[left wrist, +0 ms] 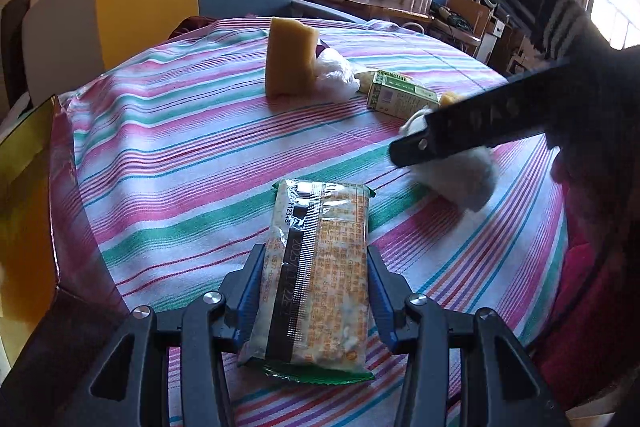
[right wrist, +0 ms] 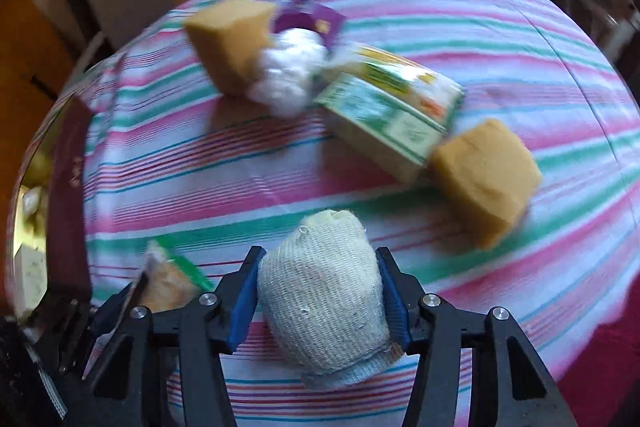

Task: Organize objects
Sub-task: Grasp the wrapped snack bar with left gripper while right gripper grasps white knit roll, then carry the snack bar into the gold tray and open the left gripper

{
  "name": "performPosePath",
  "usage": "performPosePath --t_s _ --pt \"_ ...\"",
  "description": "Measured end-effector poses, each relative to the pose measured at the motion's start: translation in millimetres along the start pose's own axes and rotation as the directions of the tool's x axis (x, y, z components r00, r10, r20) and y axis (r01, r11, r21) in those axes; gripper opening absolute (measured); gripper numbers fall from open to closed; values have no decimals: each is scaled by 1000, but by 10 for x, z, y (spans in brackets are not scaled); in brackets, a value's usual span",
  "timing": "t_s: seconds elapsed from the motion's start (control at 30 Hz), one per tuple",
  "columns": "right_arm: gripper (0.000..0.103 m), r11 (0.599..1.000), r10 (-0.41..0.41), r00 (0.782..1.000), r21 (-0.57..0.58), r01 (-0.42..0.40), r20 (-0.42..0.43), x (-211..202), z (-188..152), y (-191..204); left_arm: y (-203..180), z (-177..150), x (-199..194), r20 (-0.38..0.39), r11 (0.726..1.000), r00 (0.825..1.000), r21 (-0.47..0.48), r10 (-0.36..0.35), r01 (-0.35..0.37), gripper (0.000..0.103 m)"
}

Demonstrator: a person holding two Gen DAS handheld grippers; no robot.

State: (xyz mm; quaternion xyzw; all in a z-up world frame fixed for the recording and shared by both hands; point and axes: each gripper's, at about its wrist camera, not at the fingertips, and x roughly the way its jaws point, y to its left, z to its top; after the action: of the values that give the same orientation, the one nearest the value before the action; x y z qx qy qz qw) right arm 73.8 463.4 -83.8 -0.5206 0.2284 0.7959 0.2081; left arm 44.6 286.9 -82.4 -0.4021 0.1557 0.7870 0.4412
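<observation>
Left gripper (left wrist: 316, 279): low over the near edge of the table, pointing toward the far side; both blue-padded fingers (left wrist: 250, 287) pressed against the long sides of a snack packet (left wrist: 316, 267), jaws closed on it.

Right gripper (right wrist: 320, 291): to the right of the left one, also near; blue-padded fingers (right wrist: 394, 299) clamped on either side of a white knitted bundle (right wrist: 324, 303). Seen from the left wrist, its black body (left wrist: 480, 119) slants down from the upper right, tilted leftward. Right view is motion-blurred.
</observation>
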Motion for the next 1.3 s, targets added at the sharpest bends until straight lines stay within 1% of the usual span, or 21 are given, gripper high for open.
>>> performPosePath --t_s 0.03,0.13,0.23,0.3,0.47,0.57,0.63,0.77,0.83,0.97,1.03,1.1,1.17,1.3 --pt "55 1000 3 1000 -31 -3 3 12 -9 49 18 3 -7 -1 1000 1000 -9 -5 5 47" --pt "56 998 -11 1000 -55 10 -24 99 -16 47 45 23 -87 -9 999 1000 -36 9 -9 47" --pt "57 998 -8 999 -57 6 -37 131 -23 8 86 45 -223 23 998 1000 -62 13 -12 47" --pt "58 999 -3 999 -51 1 -48 153 -34 -33 87 74 -360 61 998 998 -64 13 -9 47" --pt "58 997 -30 998 -78 26 -50 127 -49 -19 199 169 -676 108 994 993 -106 43 -32 47" --pt "57 994 -42 998 -100 37 -45 134 -43 9 370 194 -824 112 985 991 -162 70 -51 47" --pt "57 989 -67 997 -136 61 -34 133 -58 52 537 199 -924 117 975 990 -215 85 -59 47" --pt "57 983 -85 996 -168 80 -22 99 -153 112 954 193 -1165 130 944 982 -316 139 -92 47" --pt "56 979 -94 995 -182 89 -16 77 -178 101 1232 191 -1296 128 920 978 -377 164 -105 47" --pt "56 976 -102 995 -195 98 -10 75 -207 159 1801 154 -1540 129 870 959 -464 252 -166 47" --pt "56 974 -105 994 -201 101 -8 74 -204 170 2129 109 -1603 107 839 953 -510 282 -191 47" --pt "56 973 -108 994 -206 105 -6 51 -241 183 2423 63 -1622 75 811 942 -534 327 -239 47" --pt "56 973 -109 994 -206 105 -6 89 -224 235 2615 27 -1583 35 798 942 -542 335 -264 47" --pt "56 972 -107 994 -209 103 -6 84 -222 219 3021 -70 -1426 -24 753 941 -593 337 -285 47"
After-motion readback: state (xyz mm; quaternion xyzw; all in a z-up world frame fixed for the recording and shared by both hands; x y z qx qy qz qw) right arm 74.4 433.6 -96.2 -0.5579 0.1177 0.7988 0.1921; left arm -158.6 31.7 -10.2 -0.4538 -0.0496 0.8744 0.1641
